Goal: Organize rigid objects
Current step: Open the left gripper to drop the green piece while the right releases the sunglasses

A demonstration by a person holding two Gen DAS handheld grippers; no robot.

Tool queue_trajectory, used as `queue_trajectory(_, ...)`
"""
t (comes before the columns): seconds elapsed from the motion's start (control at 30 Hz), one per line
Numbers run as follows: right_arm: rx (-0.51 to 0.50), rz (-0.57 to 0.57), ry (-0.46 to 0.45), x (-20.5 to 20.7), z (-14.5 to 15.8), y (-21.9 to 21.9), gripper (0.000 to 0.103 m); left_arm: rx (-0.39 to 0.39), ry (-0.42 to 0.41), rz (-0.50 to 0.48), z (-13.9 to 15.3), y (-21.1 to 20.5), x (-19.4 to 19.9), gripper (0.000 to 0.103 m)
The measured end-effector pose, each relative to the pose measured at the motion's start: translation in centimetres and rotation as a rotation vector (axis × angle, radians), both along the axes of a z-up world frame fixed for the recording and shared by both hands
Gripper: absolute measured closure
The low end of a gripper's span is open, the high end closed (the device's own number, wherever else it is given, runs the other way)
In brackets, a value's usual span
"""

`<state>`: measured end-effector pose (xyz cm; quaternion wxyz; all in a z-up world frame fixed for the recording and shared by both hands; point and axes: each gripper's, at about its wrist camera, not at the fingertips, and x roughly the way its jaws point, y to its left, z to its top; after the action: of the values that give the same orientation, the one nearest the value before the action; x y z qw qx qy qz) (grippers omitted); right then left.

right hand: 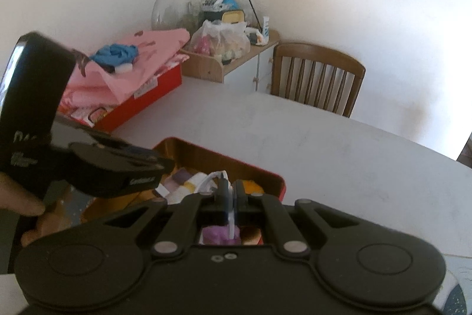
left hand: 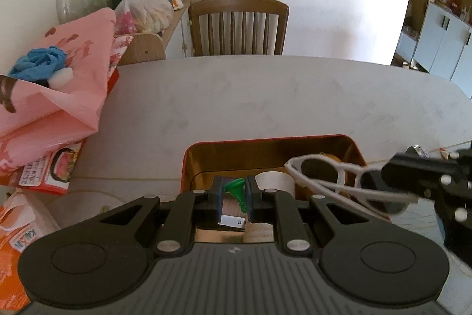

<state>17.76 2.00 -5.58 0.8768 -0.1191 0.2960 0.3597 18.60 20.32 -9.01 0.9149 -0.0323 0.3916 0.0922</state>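
An open red tin point(left hand: 188, 161) with a gold inside sits on the white table just ahead of both grippers. My left gripper point(left hand: 234, 186) is shut on a small green funnel point(left hand: 236, 188) and hangs over the tin's near end. A white tape roll point(left hand: 274, 182) lies inside the tin. From the right, my right gripper point(left hand: 389, 170) holds white-framed sunglasses point(left hand: 324, 179) by one arm over the tin's right side. In the right wrist view, the right gripper point(right hand: 231, 192) is shut on that thin white arm point(right hand: 231, 222), with the tin point(right hand: 265, 171) and several small items below.
A pink bag point(left hand: 59, 96) lies over a red box at the table's left edge, with packets and an orange bag point(left hand: 11, 244) nearer. A wooden chair point(left hand: 239, 25) stands at the far side beside a cluttered side cabinet point(left hand: 174, 16). A hand point(right hand: 29, 208) grips the left tool.
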Motion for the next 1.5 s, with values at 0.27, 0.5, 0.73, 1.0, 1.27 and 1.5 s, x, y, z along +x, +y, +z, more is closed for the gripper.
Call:
queue_trajectory(0.27, -0.035, 0.009, 0.044, -0.1, -1.3, 0.5, 0.100, -0.024, 0.048, -0.007, -1.7, 0.3, 1.3, 0.089)
queue_trajectory(0.5, -0.031, -0.009, 0.105, 0.2, -1.5, 0.0, 0.087, -0.032, 0.099, 0.016, -2.9, 0.8, 1.9, 0.088)
queue_trajectory(0.73, -0.007, -0.043, 0.175, 0.9, -1.6, -1.1, 0.073, -0.055, 0.110, 0.036, -3.3, 1.2, 1.3, 0.088)
queue_trajectory(1.0, 0.005, -0.057, 0.190, 0.4, -1.2, -2.1, 0.062, -0.068, 0.114, 0.039, -3.2, 1.4, 0.2, 0.088)
queue_trajectory(1.27, 0.016, -0.057, 0.152, -0.4, -0.1, -2.6, 0.037, -0.067, 0.092, 0.035, -2.3, 0.8, -1.6, 0.086)
queue_trajectory(1.5, 0.036, -0.060, 0.144, -1.0, 1.0, -3.9, 0.033, -0.074, 0.043, 0.036, -0.5, 0.2, -3.1, 0.071)
